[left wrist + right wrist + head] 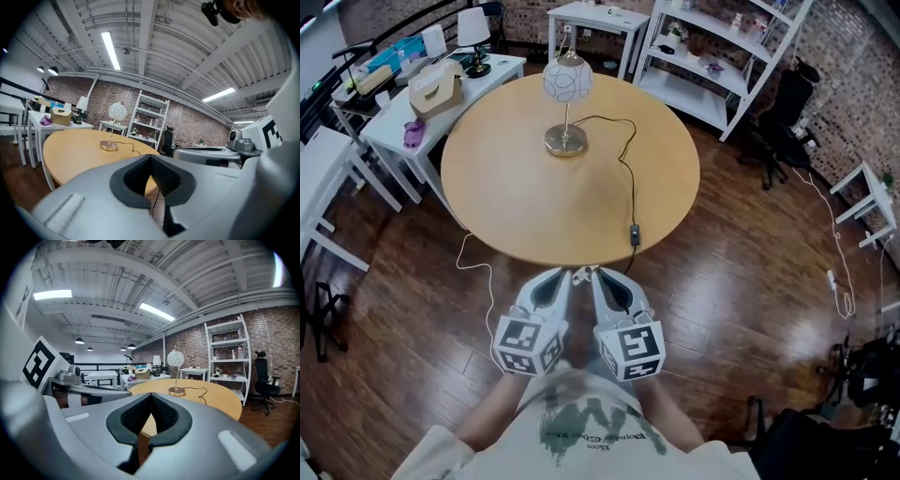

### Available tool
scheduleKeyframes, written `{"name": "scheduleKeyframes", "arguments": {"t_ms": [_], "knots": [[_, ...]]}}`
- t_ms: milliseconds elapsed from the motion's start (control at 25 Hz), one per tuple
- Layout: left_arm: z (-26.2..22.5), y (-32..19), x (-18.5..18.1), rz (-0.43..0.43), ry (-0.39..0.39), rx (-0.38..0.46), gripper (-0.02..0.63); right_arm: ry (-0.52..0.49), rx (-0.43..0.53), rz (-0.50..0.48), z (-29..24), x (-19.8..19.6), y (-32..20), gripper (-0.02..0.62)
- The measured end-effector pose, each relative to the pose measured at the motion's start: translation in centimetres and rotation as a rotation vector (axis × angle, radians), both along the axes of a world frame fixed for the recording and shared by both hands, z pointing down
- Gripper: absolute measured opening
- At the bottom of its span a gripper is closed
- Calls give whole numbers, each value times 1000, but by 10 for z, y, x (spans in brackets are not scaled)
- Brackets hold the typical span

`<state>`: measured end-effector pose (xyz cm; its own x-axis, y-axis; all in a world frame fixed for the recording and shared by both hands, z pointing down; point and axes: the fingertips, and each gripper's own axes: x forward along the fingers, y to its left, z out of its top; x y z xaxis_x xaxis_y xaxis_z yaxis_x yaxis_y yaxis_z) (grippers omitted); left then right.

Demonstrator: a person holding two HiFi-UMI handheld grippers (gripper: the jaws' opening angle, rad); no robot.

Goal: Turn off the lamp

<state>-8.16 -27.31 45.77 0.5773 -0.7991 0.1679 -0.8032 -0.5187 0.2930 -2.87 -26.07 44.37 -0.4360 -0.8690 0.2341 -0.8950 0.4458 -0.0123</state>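
A lamp (566, 89) with a white globe shade and a brass base stands at the far side of the round wooden table (506, 187). It also shows as the lamp (116, 113) in the left gripper view and the lamp (176, 359) in the right gripper view. Its black cord runs toward me to an inline switch (634, 233) near the table's front edge. My left gripper (572, 274) and right gripper (592, 274) are side by side just short of the table edge, both shut with nothing in them.
White side tables (412, 117) with a box and a small lamp stand at the left. A white shelf unit (722, 52) and an office chair (783, 117) are at the back right. The floor is dark wood, with cables (834, 244) on the right.
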Motion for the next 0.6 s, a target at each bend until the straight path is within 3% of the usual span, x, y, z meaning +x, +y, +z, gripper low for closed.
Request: {"name": "scheduleKeyframes", "arguments": {"t_ms": [600], "knots": [[-1, 21, -8, 32, 9, 10, -2, 16, 12, -5, -4, -17, 18, -2]]}}
